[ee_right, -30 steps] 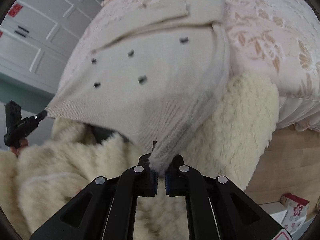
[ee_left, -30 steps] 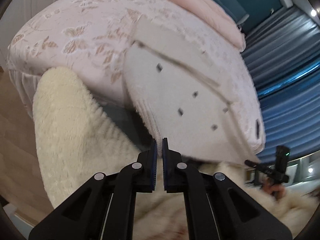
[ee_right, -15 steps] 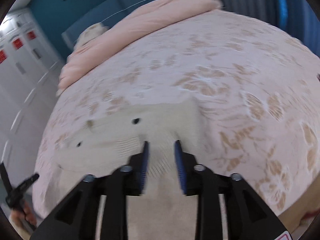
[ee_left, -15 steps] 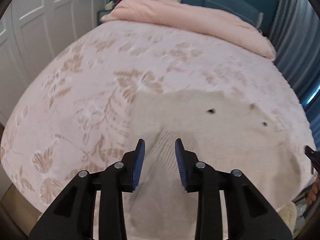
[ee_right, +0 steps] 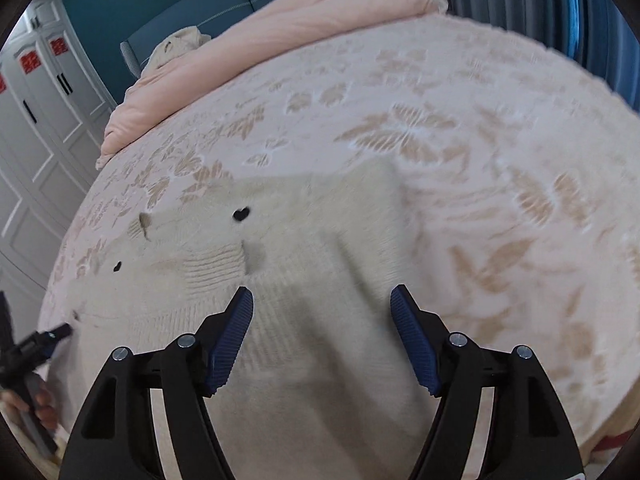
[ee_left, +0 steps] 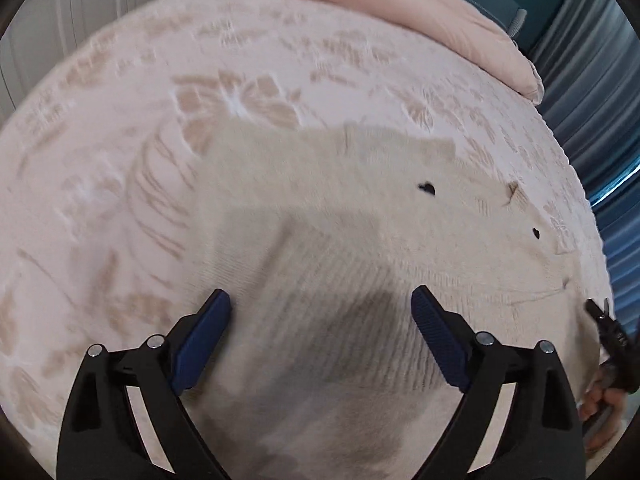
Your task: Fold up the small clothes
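Since half a second earlier both tools had spread further: the left hand-held gripper (ee_left: 320,304) and the right hand-held gripper (ee_right: 322,300) now stood wide apart, holding nothing, where a second ago each had pinched a corner of the sweater (ee_left: 340,240). The sweater lay flat on the bed (ee_left: 120,120), filling the middle and lower part of both frames, its small dark hearts (ee_left: 426,189) facing up. It seemed to have been laid out there so the folds could start from a smooth sheet. Each gripper hovered over a ribbed part near the lower edge, one at each side, probably ready to take hold for the first fold. A pink duvet (ee_right: 300,28) lay rolled across the top of the frame, well apart from the sweater.
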A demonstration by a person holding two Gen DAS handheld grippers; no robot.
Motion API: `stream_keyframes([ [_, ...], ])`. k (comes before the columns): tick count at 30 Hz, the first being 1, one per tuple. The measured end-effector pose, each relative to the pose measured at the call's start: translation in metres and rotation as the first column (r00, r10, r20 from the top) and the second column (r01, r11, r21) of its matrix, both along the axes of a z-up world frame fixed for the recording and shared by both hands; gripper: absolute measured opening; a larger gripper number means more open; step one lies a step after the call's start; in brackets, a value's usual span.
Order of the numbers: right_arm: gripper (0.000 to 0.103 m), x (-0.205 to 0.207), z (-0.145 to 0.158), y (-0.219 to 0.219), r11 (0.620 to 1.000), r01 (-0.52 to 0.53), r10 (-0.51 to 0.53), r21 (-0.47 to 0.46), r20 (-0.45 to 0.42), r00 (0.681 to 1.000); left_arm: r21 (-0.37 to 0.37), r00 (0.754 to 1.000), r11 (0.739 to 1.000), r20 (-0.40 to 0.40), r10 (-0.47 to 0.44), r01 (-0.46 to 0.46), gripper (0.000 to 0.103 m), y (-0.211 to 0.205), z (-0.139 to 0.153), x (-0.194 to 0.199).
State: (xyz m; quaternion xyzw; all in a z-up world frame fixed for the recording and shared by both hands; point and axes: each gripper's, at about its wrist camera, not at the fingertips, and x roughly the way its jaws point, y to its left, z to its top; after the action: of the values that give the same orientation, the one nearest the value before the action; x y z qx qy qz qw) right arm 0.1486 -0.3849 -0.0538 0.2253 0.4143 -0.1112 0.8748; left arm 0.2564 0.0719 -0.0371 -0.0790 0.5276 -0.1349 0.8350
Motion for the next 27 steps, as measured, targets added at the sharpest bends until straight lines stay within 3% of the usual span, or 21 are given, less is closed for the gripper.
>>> stream_keyframes([
  [1, 0.069, 0.001, -0.002, 0.001, 1.000, 0.001, -0.001, 0.002, -0.001, 1.000, 0.012, 1.000, 1.000, -0.002, 0.002, -0.002, 0.078, -0.001, -0.002, -0.001],
  [2, 0.067, 0.001, -0.005, 0.004, 1.000, 0.003, -0.003, -0.005, -0.002, 1.000, 0.023, 1.000, 1.000, 0.005, 0.001, -0.001, 0.065, -0.001, -0.003, -0.002],
  [3, 0.051, 0.002, -0.007, 0.006, 1.000, -0.002, 0.002, -0.008, -0.008, 1.000, 0.026, 1.000, 1.000, 0.013, 0.003, -0.003, 0.044, 0.002, -0.002, -0.003],
  [4, 0.036, 0.003, -0.011, 0.007, 1.000, -0.003, 0.002, -0.008, -0.027, 1.000, 0.026, 1.000, 1.000, 0.013, 0.014, -0.014, 0.029, 0.005, -0.001, -0.004],
  [5, 0.027, 0.002, -0.012, 0.006, 1.000, 0.004, -0.004, -0.007, -0.040, 0.999, -0.001, 0.999, 0.999, 0.004, 0.034, -0.034, 0.009, 0.012, 0.001, -0.004],
  [6, 0.010, 0.000, -0.013, 0.004, 1.000, 0.008, -0.008, 0.010, -0.041, 0.999, -0.034, 0.999, 0.999, -0.005, 0.041, -0.042, 0.008, 0.017, 0.002, -0.005],
  [9, 0.009, -0.012, -0.005, -0.004, 0.995, 0.001, -0.003, 0.099, 0.023, 1.000, -0.098, 0.997, 0.993, 0.022, 0.073, -0.070, 0.008, 0.030, 0.019, -0.013],
  [13, 0.007, -0.037, 0.041, -0.020, 0.976, 0.010, -0.054, 0.220, 0.195, 0.979, -0.188, 0.990, 0.980, 0.109, 0.089, -0.067, 0.007, 0.039, 0.069, -0.024],
  [17, 0.007, -0.039, 0.115, -0.038, 0.979, 0.005, -0.083, 0.202, 0.379, 0.922, -0.232, 0.961, 0.970, 0.245, 0.124, -0.066, 0.007, 0.044, 0.135, -0.012],
  [20, 0.007, -0.023, 0.141, -0.052, 0.983, 0.021, -0.101, 0.185, 0.434, 0.895, -0.228, 0.944, 0.971, 0.300, 0.139, -0.070, 0.008, 0.042, 0.162, 0.017],
  [23, 0.007, 0.005, 0.128, -0.058, 0.986, 0.063, -0.120, 0.154, 0.397, 0.910, -0.180, 0.943, 0.981, 0.307, 0.127, -0.073, 0.008, 0.031, 0.159, 0.044],
  [25, 0.007, 0.027, 0.102, -0.061, 0.987, 0.088, -0.128, 0.133, 0.325, 0.937, -0.131, 0.959, 0.988, 0.257, 0.116, -0.085, 0.008, 0.018, 0.131, 0.066],
  [27, 0.007, 0.051, 0.056, -0.065, 0.985, 0.110, -0.135, 0.129, 0.203, 0.970, -0.064, 0.976, 0.993, 0.188, 0.105, -0.095, 0.008, 0.006, 0.091, 0.081],
])
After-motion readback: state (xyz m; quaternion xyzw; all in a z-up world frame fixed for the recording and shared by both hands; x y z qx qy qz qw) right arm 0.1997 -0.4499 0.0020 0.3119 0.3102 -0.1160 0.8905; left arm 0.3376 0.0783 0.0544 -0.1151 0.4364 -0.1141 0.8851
